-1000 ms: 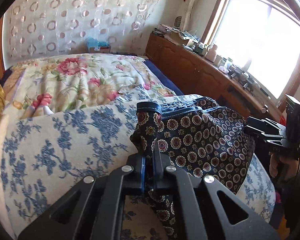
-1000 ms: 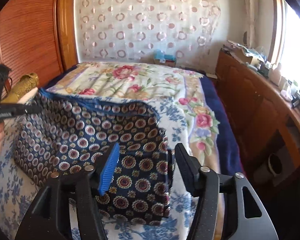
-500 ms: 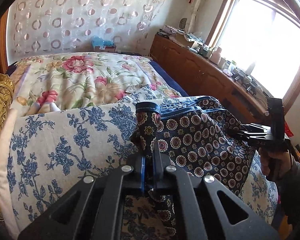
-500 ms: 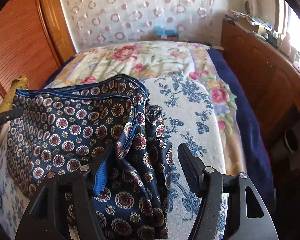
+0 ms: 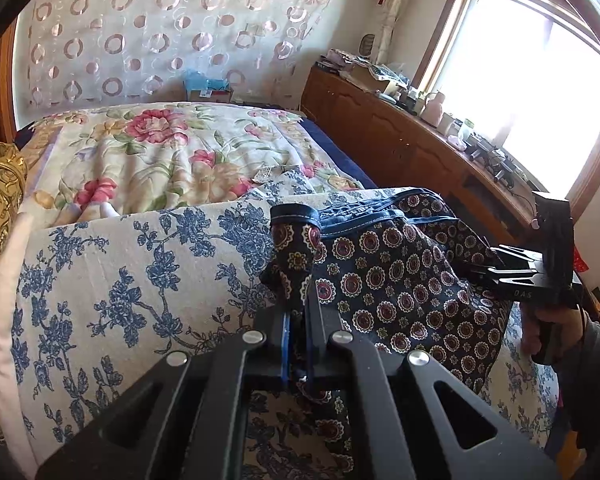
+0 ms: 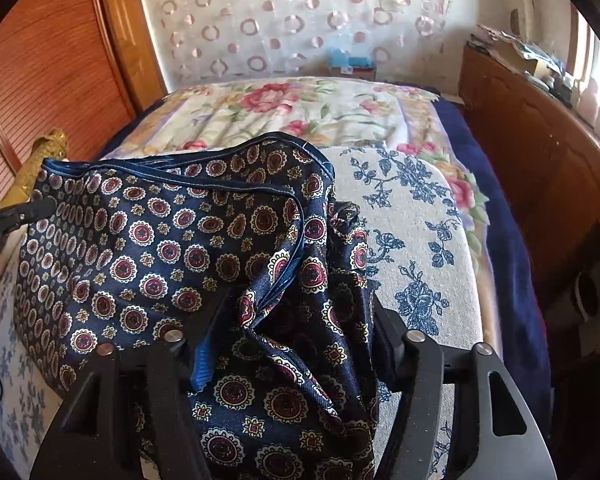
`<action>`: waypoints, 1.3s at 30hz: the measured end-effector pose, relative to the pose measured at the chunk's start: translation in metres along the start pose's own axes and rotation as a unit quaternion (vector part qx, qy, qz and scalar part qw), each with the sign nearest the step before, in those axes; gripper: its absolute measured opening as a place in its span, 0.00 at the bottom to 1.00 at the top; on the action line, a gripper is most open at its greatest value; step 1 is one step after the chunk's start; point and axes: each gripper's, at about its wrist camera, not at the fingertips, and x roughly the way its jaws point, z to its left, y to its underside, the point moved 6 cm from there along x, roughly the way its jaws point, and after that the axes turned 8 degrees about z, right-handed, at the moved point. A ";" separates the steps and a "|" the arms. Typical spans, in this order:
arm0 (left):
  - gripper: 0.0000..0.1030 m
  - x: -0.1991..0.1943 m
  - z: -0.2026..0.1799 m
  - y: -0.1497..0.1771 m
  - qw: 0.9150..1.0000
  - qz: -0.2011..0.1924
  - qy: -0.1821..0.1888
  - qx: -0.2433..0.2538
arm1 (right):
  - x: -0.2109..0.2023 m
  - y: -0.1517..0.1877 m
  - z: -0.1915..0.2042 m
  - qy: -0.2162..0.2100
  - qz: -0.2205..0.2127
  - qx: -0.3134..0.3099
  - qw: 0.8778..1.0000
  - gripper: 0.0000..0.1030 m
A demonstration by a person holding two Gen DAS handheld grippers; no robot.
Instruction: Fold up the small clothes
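**A:** A bedroom: a circle-patterned curtain (image 5: 172, 36) behind a bed (image 5: 172, 160) spread with a rose-print quilt, a wooden sideboard (image 5: 400, 140) under the bright window (image 5: 540, 80). What lies nearest the cameras?

**B:** A blue-flowered cushion (image 5: 120, 280), and on it the task's thing: a navy garment (image 6: 172, 248) printed with red medallions, its blue-piped hem running along the far edge.

**A:** Starting at the left?

**B:** The left tool (image 5: 296, 344) is clamped tight on a gathered corner of the garment, the cloth rising in a bunch from between its blue pads (seen from the left wrist view).

**A:** And further right?

**B:** The right tool (image 6: 296, 332) straddles the garment's crumpled right side. Its jaws have just been closing, with folds of cloth between them; whether the pads press the fabric yet, the frames do not settle. From the left wrist view, a hand (image 5: 548, 328) in a dark sleeve holds it at the cushion's right end.
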 end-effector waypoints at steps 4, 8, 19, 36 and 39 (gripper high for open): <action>0.03 0.003 0.001 0.000 1.000 0.003 0.000 -0.001 | -0.003 0.002 0.006 -0.014 0.000 -0.004 1.000 0.31; 0.03 0.007 0.005 0.002 1.000 0.010 0.004 -0.005 | -0.006 0.004 0.014 -0.019 0.000 -0.016 1.000 0.14; 0.03 0.010 0.001 0.005 1.000 0.011 -0.011 0.009 | -0.008 -0.008 0.003 0.037 -0.031 -0.008 0.999 0.47; 0.02 -0.004 -0.012 0.002 0.999 -0.002 -0.005 0.034 | 0.005 -0.027 0.011 -0.063 -0.012 -0.016 0.998 0.10; 0.02 -0.026 -0.021 -0.002 0.999 -0.021 0.004 0.040 | -0.010 -0.025 0.021 -0.055 -0.038 -0.022 0.998 0.09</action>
